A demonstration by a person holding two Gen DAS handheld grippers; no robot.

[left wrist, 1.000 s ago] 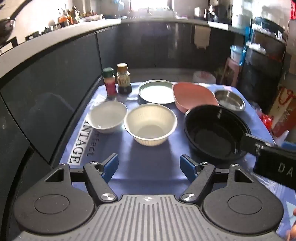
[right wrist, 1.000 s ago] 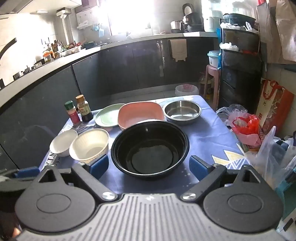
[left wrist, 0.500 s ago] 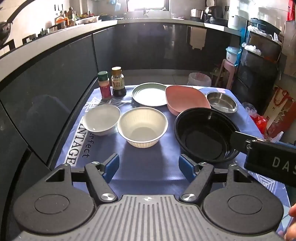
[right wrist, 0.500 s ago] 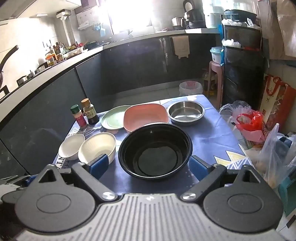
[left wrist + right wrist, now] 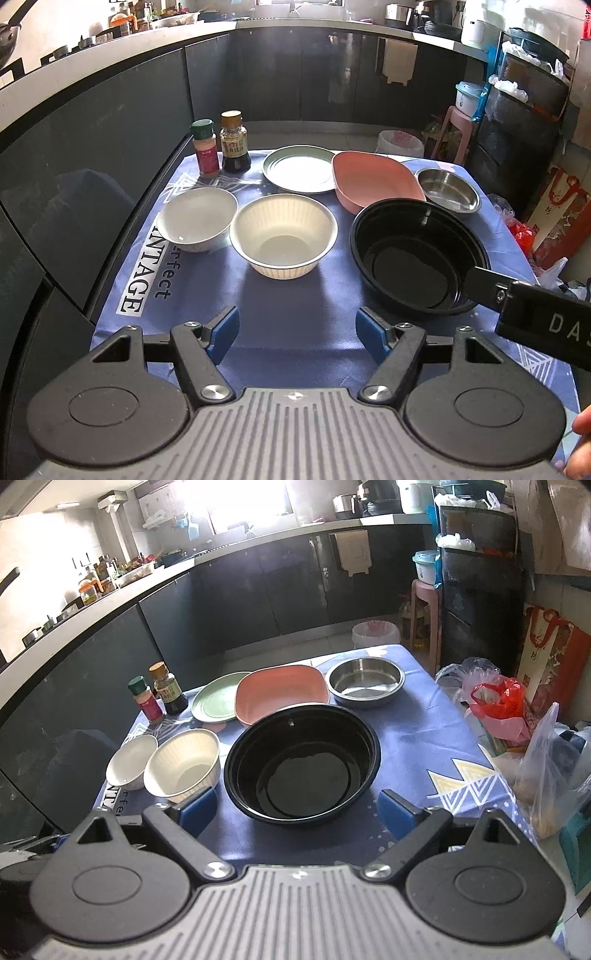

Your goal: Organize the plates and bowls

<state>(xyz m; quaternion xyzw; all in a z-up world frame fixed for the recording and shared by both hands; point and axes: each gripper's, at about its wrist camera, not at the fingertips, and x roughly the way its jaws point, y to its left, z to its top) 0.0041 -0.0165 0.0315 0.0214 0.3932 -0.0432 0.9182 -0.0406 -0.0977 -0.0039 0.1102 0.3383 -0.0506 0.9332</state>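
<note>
Both grippers spread wide and empty, nothing stacked yet.
Left gripper (image 5: 296,329) hangs short of the cream ribbed bowl (image 5: 283,240); right gripper (image 5: 296,809) faces the black bowl (image 5: 303,763). Best pinch one rim wall, lift level, nest small into large. White bowl (image 5: 197,218) beside cream; green plate (image 5: 301,169), pink dish (image 5: 375,181), steel bowl (image 5: 448,188) at the far edge.

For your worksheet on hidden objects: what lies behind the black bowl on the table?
Behind the black bowl sit a pink dish and a steel bowl. The pink dish's near edge is hidden by the bowl's rim.
</note>
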